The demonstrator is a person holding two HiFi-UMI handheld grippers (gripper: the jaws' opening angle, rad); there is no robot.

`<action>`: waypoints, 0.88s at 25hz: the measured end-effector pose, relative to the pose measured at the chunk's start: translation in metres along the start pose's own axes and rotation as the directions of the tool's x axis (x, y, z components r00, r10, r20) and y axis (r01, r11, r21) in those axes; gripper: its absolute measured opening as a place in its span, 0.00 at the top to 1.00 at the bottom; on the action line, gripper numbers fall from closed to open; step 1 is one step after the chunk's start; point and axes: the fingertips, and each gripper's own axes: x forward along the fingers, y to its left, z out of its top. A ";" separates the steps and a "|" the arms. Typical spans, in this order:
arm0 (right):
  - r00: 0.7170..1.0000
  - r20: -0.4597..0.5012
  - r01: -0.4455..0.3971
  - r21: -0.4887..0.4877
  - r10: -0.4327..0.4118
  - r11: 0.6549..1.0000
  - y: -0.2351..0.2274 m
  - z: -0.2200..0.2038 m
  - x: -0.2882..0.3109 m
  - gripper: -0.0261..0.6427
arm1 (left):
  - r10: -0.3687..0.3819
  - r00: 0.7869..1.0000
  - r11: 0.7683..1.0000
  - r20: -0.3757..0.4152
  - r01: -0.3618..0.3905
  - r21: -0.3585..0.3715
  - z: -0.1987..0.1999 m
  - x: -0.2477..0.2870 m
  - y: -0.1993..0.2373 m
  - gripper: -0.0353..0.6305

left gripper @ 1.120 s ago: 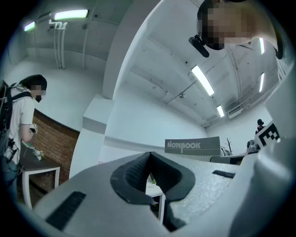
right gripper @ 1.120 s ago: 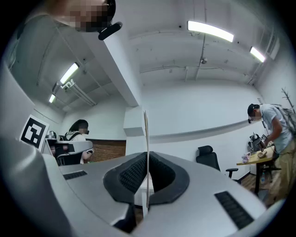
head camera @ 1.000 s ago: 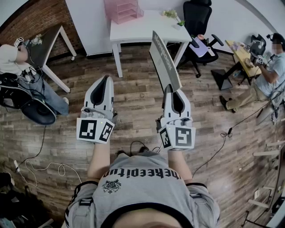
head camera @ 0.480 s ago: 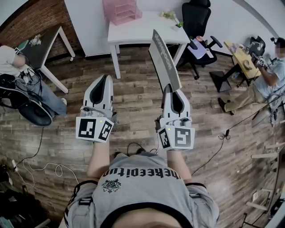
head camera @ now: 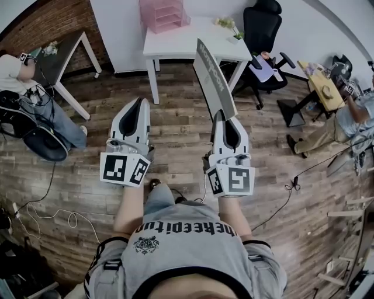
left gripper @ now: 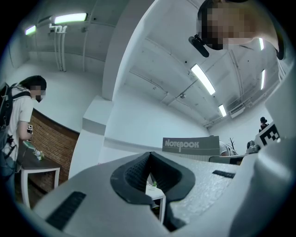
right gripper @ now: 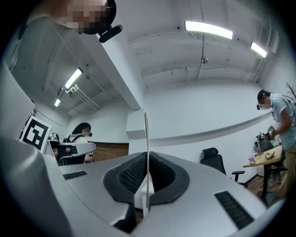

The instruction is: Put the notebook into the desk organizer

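Head view, looking steeply down: the right gripper [head camera: 221, 115] is clenched on the lower edge of the notebook [head camera: 213, 79]; this thin grey book rises from the jaws and leans away from the person, its upper end overlapping the front edge of the white desk [head camera: 187, 40] in the picture; the cover bears the word "Notebook". In the right gripper view the book appears edge-on as a thin upright line, with a dark ribbed pad [right gripper: 132, 175] pressed against each side. The left gripper [head camera: 139, 104] is level with the right one over the wooden floor [head camera: 175, 131]; its jaws are closed tip to tip with nothing between them, and it stands apart from the notebook. The pink desk organizer [head camera: 163, 13] stands at the far edge of the desk, towards its left end, well apart from the notebook; the notebook is not yet in it. A small plant [head camera: 227, 23] stands near the desk's right end; a black office chair [head camera: 260, 26] is just beside the desk on the right.
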 end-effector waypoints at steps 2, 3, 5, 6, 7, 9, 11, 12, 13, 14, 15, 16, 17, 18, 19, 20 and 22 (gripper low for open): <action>1.000 -0.009 -0.011 0.007 0.011 1.000 0.000 -0.005 0.006 0.95 | 0.004 1.000 1.000 0.002 -0.004 -0.001 -0.002 0.006 0.004 0.94; 1.000 -0.014 -0.015 0.009 0.015 1.000 -0.001 -0.008 0.010 0.95 | 0.005 1.000 1.000 0.003 -0.005 -0.004 -0.004 0.009 0.006 0.94; 1.000 -0.024 -0.015 0.013 0.015 1.000 -0.005 -0.014 0.021 0.95 | 0.002 1.000 1.000 -0.001 -0.002 -0.009 -0.010 0.019 0.010 0.94; 1.000 -0.028 -0.012 0.017 0.012 1.000 -0.007 -0.017 0.027 0.95 | -0.001 1.000 1.000 -0.003 0.001 -0.010 -0.013 0.025 0.013 0.94; 1.000 -0.028 -0.007 0.022 0.008 1.000 -0.009 -0.020 0.034 0.95 | -0.004 1.000 1.000 -0.005 0.004 -0.010 -0.017 0.031 0.017 0.94; 1.000 -0.021 0.000 0.025 0.000 1.000 -0.015 -0.024 0.050 0.95 | -0.011 1.000 1.000 -0.006 0.011 -0.012 -0.023 0.047 0.026 0.94; 1.000 -0.016 0.006 0.018 -0.006 1.000 -0.019 -0.029 0.069 0.95 | -0.016 1.000 1.000 -0.002 0.015 -0.016 -0.029 0.063 0.038 0.94; 1.000 -0.016 0.009 0.016 -0.009 1.000 -0.021 -0.032 0.079 0.95 | -0.017 1.000 1.000 0.000 0.017 -0.018 -0.031 0.072 0.045 0.94; 1.000 -0.016 0.012 0.016 -0.012 1.000 -0.023 -0.034 0.091 0.95 | -0.017 1.000 1.000 0.001 0.017 -0.019 -0.034 0.081 0.052 0.94; 1.000 -0.014 0.015 0.017 -0.014 1.000 -0.024 -0.037 0.103 0.95 | -0.019 1.000 1.000 0.002 0.019 -0.020 -0.036 0.090 0.060 0.94; 1.000 -0.012 0.017 0.018 -0.017 1.000 -0.026 -0.039 0.115 0.95 | -0.021 1.000 1.000 0.003 0.021 -0.021 -0.038 0.100 0.068 0.94; 1.000 -0.009 0.020 0.019 -0.020 1.000 -0.027 -0.041 0.127 0.95 | -0.024 1.000 1.000 0.003 0.024 -0.020 -0.040 0.110 0.075 0.94; 1.000 -0.005 0.023 0.019 -0.023 1.000 -0.029 -0.043 0.139 0.95 | -0.026 1.000 0.999 0.002 0.027 -0.018 -0.042 0.120 0.083 0.94; 1.000 -0.003 0.026 0.018 -0.026 1.000 -0.030 -0.045 0.151 0.95 | -0.029 1.000 0.999 0.000 0.029 -0.016 -0.044 0.130 0.090 0.94; 1.000 -0.002 0.028 0.019 -0.028 0.999 -0.031 -0.047 0.163 0.95 | -0.030 1.000 0.999 -0.001 0.030 -0.013 -0.046 0.139 0.098 0.94; 1.000 -0.003 0.031 0.020 -0.031 0.999 -0.032 -0.049 0.175 0.95 | -0.032 0.999 0.999 -0.003 0.032 -0.011 -0.047 0.148 0.106 0.94; 0.999 -0.004 0.036 0.021 -0.036 0.999 -0.031 -0.054 0.196 0.95 | -0.039 0.999 0.999 -0.007 0.039 -0.004 -0.049 0.164 0.121 0.94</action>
